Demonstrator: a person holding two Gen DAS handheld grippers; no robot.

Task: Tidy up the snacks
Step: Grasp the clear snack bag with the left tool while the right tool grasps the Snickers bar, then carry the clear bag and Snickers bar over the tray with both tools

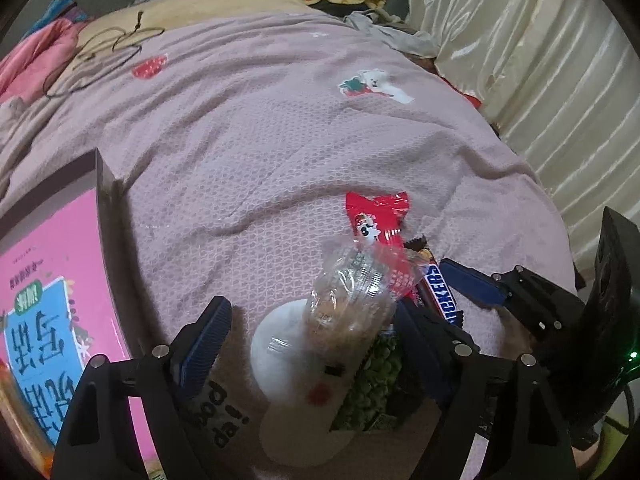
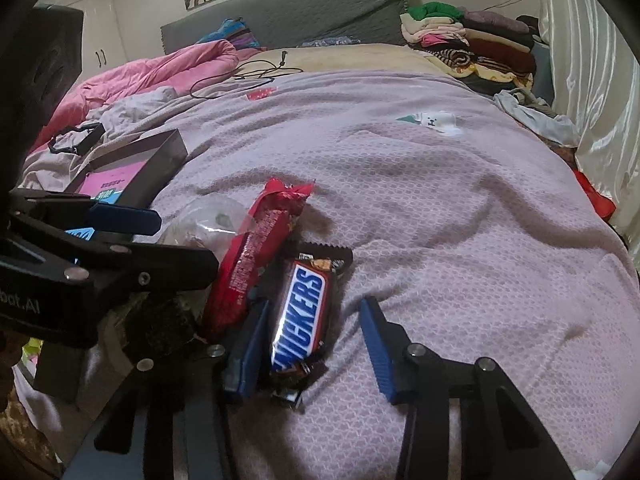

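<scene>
at the far left a dark box [image 1: 106, 200] with a pink printed sheet inside is lying open on the bed [image 1: 248, 152], and it is probably where the snacks are meant to go. the step in hand is looking like the picking up, both tools coming down onto a small heap of snacks just right of the box.

the left hand-held gripper [image 1: 308, 340] is standing with its jaws wide apart around a clear-wrapped pastry [image 1: 348, 304] and a white plush-looking pouch [image 1: 288, 360]; nothing is being pressed yet. a green-filled packet [image 1: 372, 384] is lying under them. the red packet [image 2: 256, 256] is leaning between the heap and the bar.

the right hand-held gripper [image 2: 316, 340] is straddling the snickers bar [image 2: 302, 316], the inner pad touching its edge, the outer pad apart from it, so it is not clamped. i judge the next move is calling for that gripper to finish squeezing on the bar alone, without catching the red packet, then lifting it toward the box.

the heap is overlapping, so what is lying underneath is hard to make out; the box is being cut off at the frame edge, and the near end of the bar is hidden by the gripper.
</scene>
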